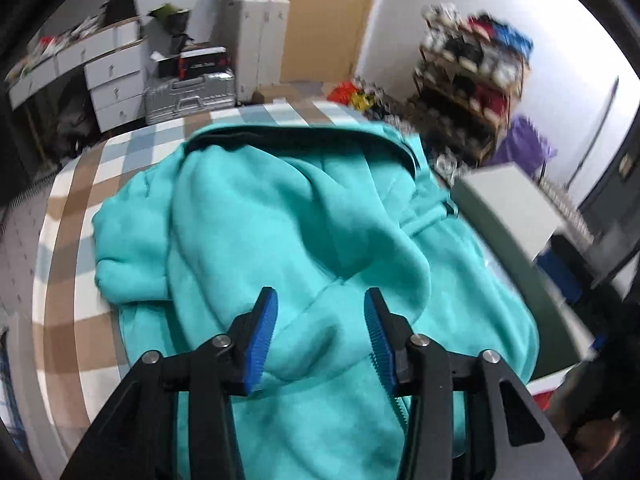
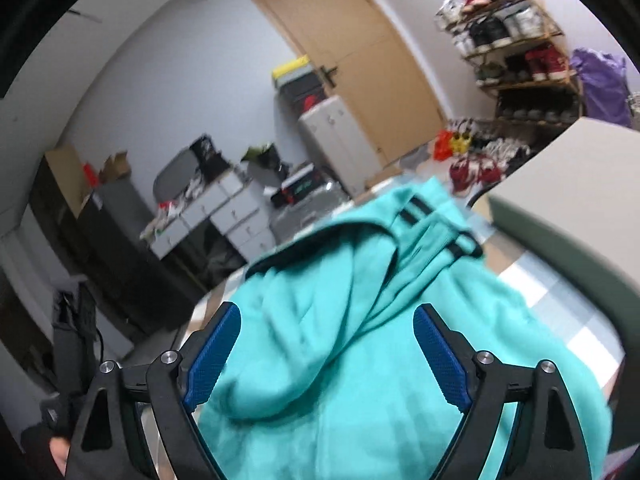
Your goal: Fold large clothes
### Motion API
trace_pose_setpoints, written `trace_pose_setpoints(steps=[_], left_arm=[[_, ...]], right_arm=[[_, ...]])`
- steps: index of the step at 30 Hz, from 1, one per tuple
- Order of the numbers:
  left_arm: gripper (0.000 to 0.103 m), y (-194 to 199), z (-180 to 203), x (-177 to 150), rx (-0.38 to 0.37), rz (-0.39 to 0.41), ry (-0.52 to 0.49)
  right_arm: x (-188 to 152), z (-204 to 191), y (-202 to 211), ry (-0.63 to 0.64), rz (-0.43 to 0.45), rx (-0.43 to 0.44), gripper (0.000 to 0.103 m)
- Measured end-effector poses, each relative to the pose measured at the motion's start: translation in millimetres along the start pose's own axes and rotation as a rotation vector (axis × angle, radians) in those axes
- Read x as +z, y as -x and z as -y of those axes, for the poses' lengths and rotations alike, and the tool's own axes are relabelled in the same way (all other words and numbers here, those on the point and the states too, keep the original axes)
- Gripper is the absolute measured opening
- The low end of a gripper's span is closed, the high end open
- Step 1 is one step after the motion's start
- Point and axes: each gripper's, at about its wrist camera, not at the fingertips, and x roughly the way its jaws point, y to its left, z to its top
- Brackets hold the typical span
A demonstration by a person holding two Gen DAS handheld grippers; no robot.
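Observation:
A large turquoise sweatshirt (image 1: 280, 220) lies crumpled and partly folded over itself on a table with a checked cloth (image 1: 72, 200). Its dark-trimmed edge (image 1: 300, 132) lies at the far side. My left gripper (image 1: 320, 300) hovers over the near part of the sweatshirt, blue pads (image 1: 264, 332) apart, with no cloth pinched between them. In the right wrist view the same sweatshirt (image 2: 320, 380) fills the lower middle. My right gripper (image 2: 326, 316) stands wide open above it, and its pads (image 2: 212, 356) touch no cloth.
A grey-green padded block (image 1: 508, 208) borders the table on the right. Beyond the table stand a silver suitcase (image 1: 188, 94), white drawers (image 1: 114, 84), a shoe rack (image 2: 516, 40) and a wooden door (image 2: 360, 60). Part of a hand (image 2: 60, 456) shows at lower left.

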Motion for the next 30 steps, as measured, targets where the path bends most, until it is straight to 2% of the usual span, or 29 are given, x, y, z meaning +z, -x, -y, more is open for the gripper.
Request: trace_pose_setpoints(steps=[3,7,9,10,11,12,14,16,17,18,20,23,25,30], left_arm=[[0.047,-15.7,13.2,-0.4,0.028,-0.065,-0.075],[0.05,-29.2,29.7,-1.3,0.044,-0.111,-0.114],[0.076,-40.3,42.1,-2.1,0.021,-0.162,-0.158],[0.079,-46.1,47.0,-2.3,0.005,-0.197,-0.175],[0.079,-55.2,50.9,-1.5,0.02,-0.232,-0.189],[0.079,-65.0,52.2,0.4,0.066,-0.243,-0.202],[0.079,-74.3,52.6,6.3,0.125,-0.232,-0.221],[0.066,-76.2,47.7,11.7,0.157,-0.217,-0.215],[0.041,-73.9,42.7,13.9,0.183,-0.203,-0.207],[0.02,-69.8,35.8,15.2,0.194,-0.193,-0.187],[0.007,-57.7,17.7,16.0,0.148,-0.156,-0.118],[0.005,-35.5,-22.9,14.1,0.027,-0.081,0.059],[0.005,-23.8,-49.0,11.5,-0.069,-0.039,0.171],[0.005,-6.2,-96.9,-1.1,-0.192,0.065,0.307]], right_arm=[[7.7,5.0,9.7,-0.005,0.057,-0.003,0.09],[13.8,13.1,21.0,-0.012,0.085,0.009,0.09],[16.9,17.3,20.9,-0.018,0.087,0.009,0.09],[17.4,19.9,21.3,-0.023,0.087,0.008,0.09],[18.7,23.2,21.2,-0.033,0.086,0.005,0.09],[19.1,25.7,20.9,-0.041,0.084,0.003,0.09],[19.9,31.5,18.7,-0.06,0.07,-0.002,0.09],[20.4,37.4,18.0,-0.086,0.054,0.005,0.09],[20.0,40.5,16.3,-0.1,0.044,0.002,0.09],[19.7,42.5,14.2,-0.105,0.032,-0.006,0.09],[18.0,45.3,9.4,-0.115,0.008,-0.009,0.09],[14.4,46.4,-2.0,-0.121,-0.054,-0.004,0.09],[7.8,45.5,-17.1,-0.135,-0.136,0.014,0.09],[-8.8,38.0,-69.0,-0.166,-0.365,0.089,0.09]])
